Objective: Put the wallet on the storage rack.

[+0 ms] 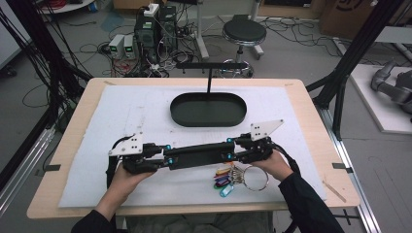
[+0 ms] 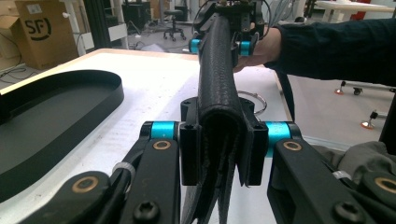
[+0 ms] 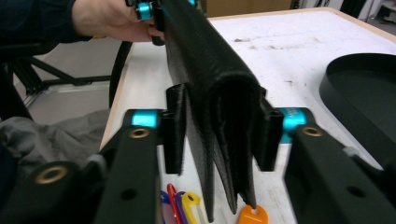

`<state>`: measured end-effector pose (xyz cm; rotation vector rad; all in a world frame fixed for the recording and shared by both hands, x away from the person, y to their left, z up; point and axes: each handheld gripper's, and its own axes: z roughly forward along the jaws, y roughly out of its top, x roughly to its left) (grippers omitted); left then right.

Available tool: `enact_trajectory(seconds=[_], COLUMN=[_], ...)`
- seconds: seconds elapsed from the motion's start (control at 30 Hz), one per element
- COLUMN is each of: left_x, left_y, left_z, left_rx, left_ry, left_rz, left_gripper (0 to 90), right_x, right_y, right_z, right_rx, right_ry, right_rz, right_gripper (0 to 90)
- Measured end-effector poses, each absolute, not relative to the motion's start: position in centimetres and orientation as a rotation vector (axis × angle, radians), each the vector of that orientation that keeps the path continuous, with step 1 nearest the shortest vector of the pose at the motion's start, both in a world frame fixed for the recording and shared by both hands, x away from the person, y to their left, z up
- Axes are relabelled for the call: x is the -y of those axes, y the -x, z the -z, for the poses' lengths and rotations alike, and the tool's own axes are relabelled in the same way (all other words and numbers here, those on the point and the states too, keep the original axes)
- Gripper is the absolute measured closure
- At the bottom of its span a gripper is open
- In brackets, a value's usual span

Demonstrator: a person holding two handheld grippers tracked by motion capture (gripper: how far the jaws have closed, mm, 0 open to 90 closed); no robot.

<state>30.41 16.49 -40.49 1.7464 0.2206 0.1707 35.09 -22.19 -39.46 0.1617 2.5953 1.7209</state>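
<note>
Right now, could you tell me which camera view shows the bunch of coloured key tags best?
The high view: the key tags lie fanned on the white mat beside their metal ring. The right gripper view catches a few tag ends below the black leather pouch; the left gripper view shows part of the ring.

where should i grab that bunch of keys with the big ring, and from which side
Take the key bunch by its big metal ring, coming straight down from above. The ring lies flat on the white mat with an open middle, so one jaw can go inside it and one outside. The coloured tags fan out on its left and would likely slip. Both grippers are busy holding the black leather case just above.
</note>
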Motion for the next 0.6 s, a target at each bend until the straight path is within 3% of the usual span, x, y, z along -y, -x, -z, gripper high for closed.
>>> enact_trajectory(seconds=[0.07, 0.3, 0.53, 0.6], left_x=[-16.5, -16.4, -17.2, -17.5], left_y=[-30.4, -30.4, -30.6, -30.6], left_z=[40.5, 40.5, 40.3, 40.4], left_rx=[-0.227, -0.245, -0.352, -0.371], left_ry=[-1.742, -1.724, -1.681, -1.672], left_rz=[-0.170, -0.194, -0.258, -0.280], left_gripper=[73.7, 70.3, 45.3, 43.0], right_x=[22.2, 22.4, 22.7, 23.0], right_y=[-35.1, -34.9, -35.0, -35.1], right_z=[39.4, 39.1, 38.9, 38.8], right_rx=[-2.603, -2.574, -2.542, -2.518], right_ry=[-0.129, -0.115, -0.165, -0.190], right_rz=[-1.713, -1.719, -1.687, -1.695], right_gripper=[72.5, 75.1, 75.5, 75.6])
